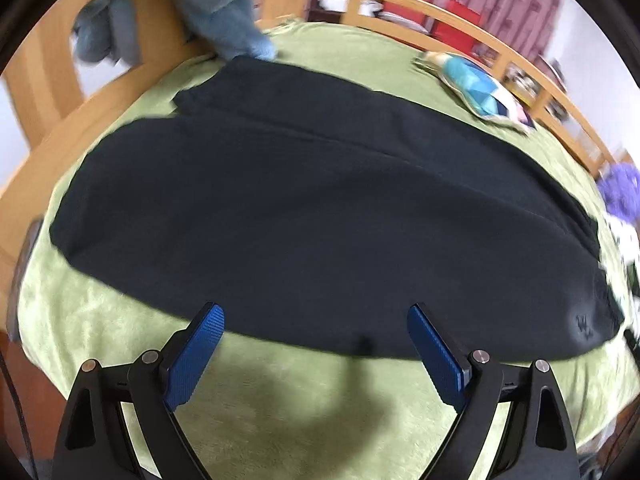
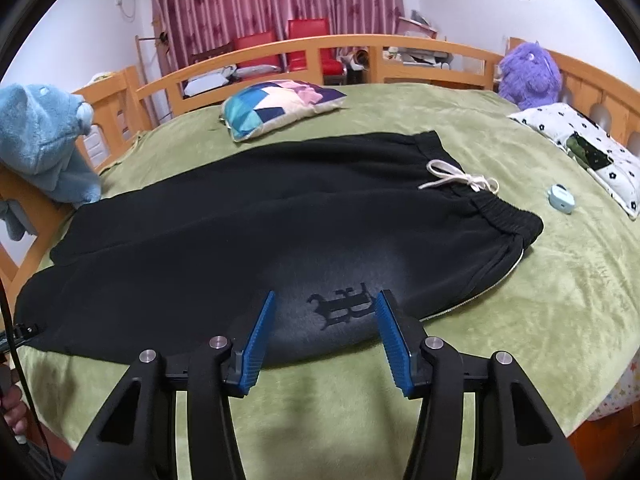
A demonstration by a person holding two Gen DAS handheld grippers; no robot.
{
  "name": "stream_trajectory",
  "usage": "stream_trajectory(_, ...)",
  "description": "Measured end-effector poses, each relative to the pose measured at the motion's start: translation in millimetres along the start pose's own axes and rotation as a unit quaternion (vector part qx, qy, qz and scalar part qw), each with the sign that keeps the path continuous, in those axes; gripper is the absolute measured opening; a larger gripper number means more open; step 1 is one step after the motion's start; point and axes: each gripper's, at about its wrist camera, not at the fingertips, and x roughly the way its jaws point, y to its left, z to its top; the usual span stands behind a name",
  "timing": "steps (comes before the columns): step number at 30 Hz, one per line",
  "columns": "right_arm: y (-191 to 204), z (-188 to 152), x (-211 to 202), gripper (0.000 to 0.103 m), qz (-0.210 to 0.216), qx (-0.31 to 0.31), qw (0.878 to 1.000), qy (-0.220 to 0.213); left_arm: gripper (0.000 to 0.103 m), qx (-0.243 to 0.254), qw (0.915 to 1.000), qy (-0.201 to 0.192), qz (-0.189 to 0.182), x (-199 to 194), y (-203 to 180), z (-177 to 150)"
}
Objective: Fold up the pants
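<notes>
Black pants (image 1: 312, 216) lie flat across the green bedspread (image 1: 280, 408), one leg folded onto the other. In the right wrist view the pants (image 2: 256, 232) show an elastic waistband with a white drawstring (image 2: 460, 178) at the right and a dark logo (image 2: 344, 306) near the front edge. My left gripper (image 1: 316, 318) is open and empty, hovering over the pants' near edge. My right gripper (image 2: 326, 304) is open and empty, its fingertips over the logo at the near edge.
A patchwork cushion (image 2: 276, 106) lies behind the pants. A blue plush toy (image 2: 44, 140) sits at the left rail. A purple plush (image 2: 528, 76), a white flowered pillow (image 2: 584, 148) and a small blue device (image 2: 561, 198) are at the right. A wooden rail (image 2: 320, 50) rings the bed.
</notes>
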Motion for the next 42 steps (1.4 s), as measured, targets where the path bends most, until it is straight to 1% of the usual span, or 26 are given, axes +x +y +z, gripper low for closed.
stream_trajectory(2,-11,0,10,0.053,0.006,0.023,1.0,0.008,0.092,-0.017,0.9997,-0.003,-0.015,1,12,-3)
stream_trajectory(4,-26,2,23,0.055,0.012,0.061,0.998,0.021,0.092,-0.02,0.9997,0.0,-0.014,5,20,-4)
stream_trajectory(5,-30,3,27,0.057,0.01,0.076,0.997,0.027,0.092,-0.021,0.9997,0.002,-0.015,7,23,-4)
stream_trajectory(7,-39,3,38,0.057,0.005,0.102,0.994,0.035,0.092,-0.034,0.9992,0.004,-0.017,13,32,-2)
stream_trajectory(8,-44,2,46,0.057,-0.001,0.116,0.992,0.047,0.092,-0.041,0.9989,0.007,-0.02,16,36,-1)
stream_trajectory(11,-54,-6,62,0.057,-0.016,0.125,0.989,0.075,0.092,-0.059,0.9978,0.013,-0.029,26,43,2)
stream_trajectory(13,-60,-14,73,0.057,-0.037,0.131,0.986,0.096,0.092,-0.075,0.9966,0.016,-0.029,33,44,2)
stream_trajectory(15,-64,-16,81,0.057,-0.033,0.14,0.984,0.109,0.092,-0.089,0.9955,0.01,-0.031,37,47,0)
stream_trajectory(17,-67,-15,88,0.058,-0.021,0.153,0.981,0.114,0.092,-0.096,0.9948,0.01,-0.032,45,48,0)
stream_trajectory(19,-70,-12,99,0.061,-0.007,0.164,0.98,0.117,0.092,-0.099,0.9946,0.012,-0.029,52,48,2)
stream_trajectory(21,-71,-10,114,0.062,-0.003,0.17,0.978,0.122,0.092,-0.102,0.9944,0.008,-0.027,56,46,4)
stream_trajectory(23,-71,-7,120,0.062,-0.005,0.169,0.98,0.107,0.092,-0.109,0.9936,0.002,-0.027,58,47,5)
stream_trajectory(24,-70,-6,120,0.059,-0.007,0.17,0.98,0.102,0.092,-0.116,0.9928,0.0,-0.029,58,48,6)
stream_trajectory(25,-70,-6,119,0.047,-0.006,0.171,0.981,0.096,0.092,-0.122,0.992,-0.001,-0.032,58,49,7)
stream_trajectory(26,-70,-6,119,0.032,0.0,0.172,0.98,0.094,0.091,-0.128,0.9912,-0.002,-0.035,58,49,8)
stream_trajectory(27,-72,-5,120,0.026,0.019,0.18,0.979,0.094,0.073,-0.132,0.9909,-0.006,-0.03,57,50,10)
stream_trajectory(28,-73,-4,120,0.017,0.032,0.188,0.977,0.091,0.059,-0.13,0.9913,-0.009,-0.015,55,52,11)
stream_trajectory(29,-73,-4,118,0.016,0.034,0.189,0.978,0.085,0.032,-0.124,0.9922,-0.012,0.0,54,52,14)
stream_trajectory(30,-72,-3,115,0.015,0.034,0.186,0.979,0.079,0.019,-0.108,0.9941,-0.01,0.002,54,52,19)
stream_trajectory(32,-66,3,104,0.014,0.033,0.17,0.983,0.062,0.015,-0.088,0.996,-0.007,-0.013,49,53,27)
stream_trajectory(34,-60,11,92,0.014,0.033,0.15,0.987,0.047,0.014,-0.083,0.9957,-0.022,-0.034,34,55,37)
stream_trajectory(37,-54,22,74,0.013,0.033,0.132,0.99,0.029,0.014,-0.053,0.9967,-0.05,-0.035,11,45,54)
stream_trajectory(42,-54,55,47,0.013,0.05,0.134,0.99,0.004,0.013,-0.037,0.9942,-0.088,-0.048,-17,30,84)
